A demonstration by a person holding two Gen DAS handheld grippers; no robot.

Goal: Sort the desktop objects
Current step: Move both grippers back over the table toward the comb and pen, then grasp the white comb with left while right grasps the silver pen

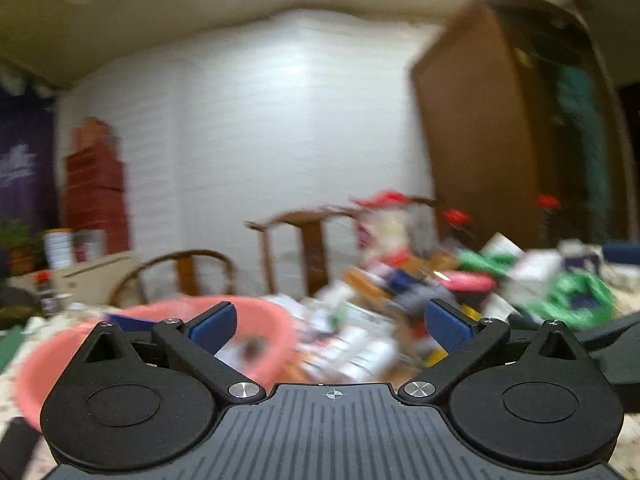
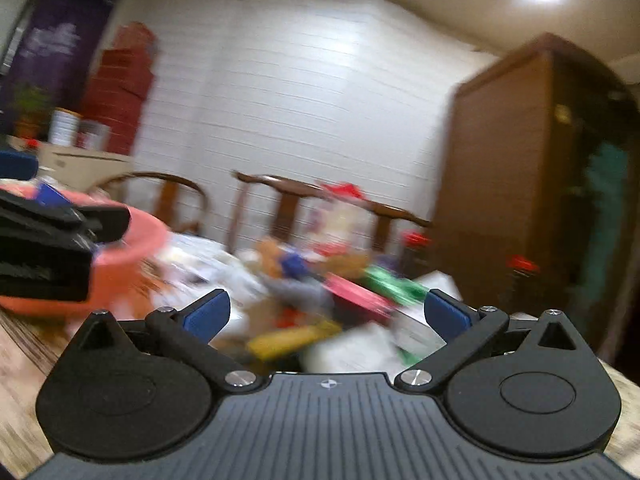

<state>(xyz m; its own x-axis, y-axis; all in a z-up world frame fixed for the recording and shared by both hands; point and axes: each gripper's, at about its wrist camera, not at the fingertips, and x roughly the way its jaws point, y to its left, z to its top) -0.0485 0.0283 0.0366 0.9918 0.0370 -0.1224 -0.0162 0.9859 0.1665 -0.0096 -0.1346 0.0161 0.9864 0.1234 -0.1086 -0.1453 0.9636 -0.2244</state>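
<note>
- The left gripper (image 1: 331, 326) had its blue pads spread wide with nothing between them; the right gripper (image 2: 327, 316) stood just as wide and just as empty.
- Just beyond the left gripper, toward the near left of the table, sat a pink basin (image 1: 264, 320). Something pale seemed to lie inside it, but blur hid what it was.
- Straight ahead and out to the right, a heap of packets and boxes (image 2: 320, 300) covered the table, jumbled and overlapping.
- Wooden chairs (image 2: 280, 196) stood at the far edge, with a tall brown cabinet (image 2: 520, 184) on the right.
- By my reckoning the sorting was barely begun: nearly everything was still in the pile, and neither hand carried anything.
</note>
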